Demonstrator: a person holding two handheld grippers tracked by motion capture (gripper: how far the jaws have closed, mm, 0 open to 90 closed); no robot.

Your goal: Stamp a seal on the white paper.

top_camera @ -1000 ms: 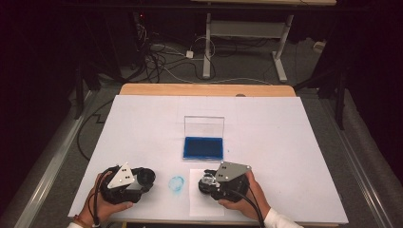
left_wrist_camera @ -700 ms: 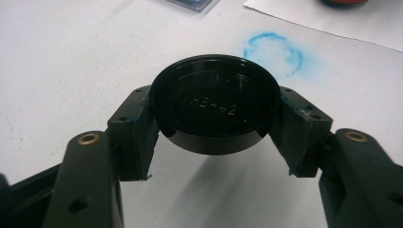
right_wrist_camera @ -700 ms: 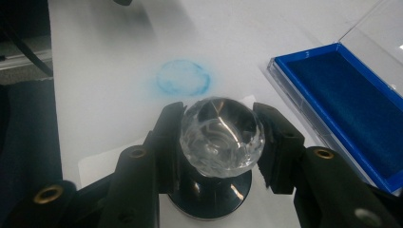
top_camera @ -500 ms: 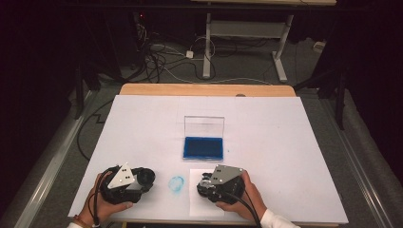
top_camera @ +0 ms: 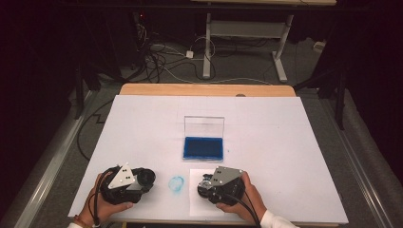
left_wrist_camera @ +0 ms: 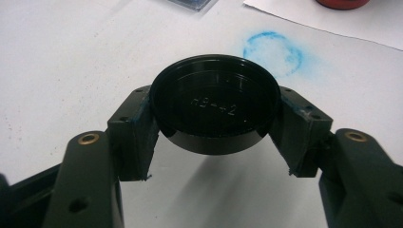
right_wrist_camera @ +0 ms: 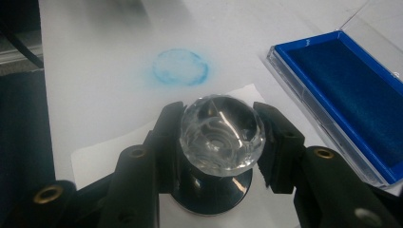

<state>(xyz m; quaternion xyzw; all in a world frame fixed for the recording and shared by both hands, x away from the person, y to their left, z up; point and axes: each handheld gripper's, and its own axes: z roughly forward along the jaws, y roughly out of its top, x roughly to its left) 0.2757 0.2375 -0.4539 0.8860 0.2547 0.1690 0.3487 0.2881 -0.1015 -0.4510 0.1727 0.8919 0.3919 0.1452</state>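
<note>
1. Two hand-held grippers low on the white surface (top_camera: 142, 123) in the high view: left hand-held gripper (top_camera: 142, 179) at bottom left, gripped by the person's left hand (top_camera: 97, 206); right hand-held gripper (top_camera: 209, 186) at bottom centre, gripped by the right hand (top_camera: 249, 199), over a white paper sheet (top_camera: 195, 206). Between the two, a faint blue ring stain (top_camera: 177, 183) on the surface. Farther up the surface, near the middle, a blue ink pad (top_camera: 203, 148) in a clear case with its lid (top_camera: 204, 126) standing upright behind. Beyond the far wooden edge, floor cables (top_camera: 161, 61) and a desk frame (top_camera: 242, 33).

2. Left gripper view: left hand-held gripper (left_wrist_camera: 215, 123) pinching a round black cap (left_wrist_camera: 215, 105) by its rim, one black pad on each side, hollow face up with small raised characters inside, too small to read surely. Cap held just above the surface, its shadow underneath. Blue ring stain (left_wrist_camera: 273, 47) just beyond, apart from the cap. At the top edge, a corner of the paper sheet (left_wrist_camera: 304, 14) and part of something red (left_wrist_camera: 342, 4).

3. Right gripper view: right hand-held gripper (right_wrist_camera: 219, 135) pressed against a stamp with a clear faceted knob (right_wrist_camera: 221, 135), pads touching the knob on both sides; dark round base (right_wrist_camera: 214, 194) below, resting on the paper sheet (right_wrist_camera: 102, 156). Blue ring stain (right_wrist_camera: 180, 67) beyond the sheet's edge. Ink pad (right_wrist_camera: 351, 99) to the right, well apart from the stamp, clear lid (right_wrist_camera: 375, 21) open behind.
</note>
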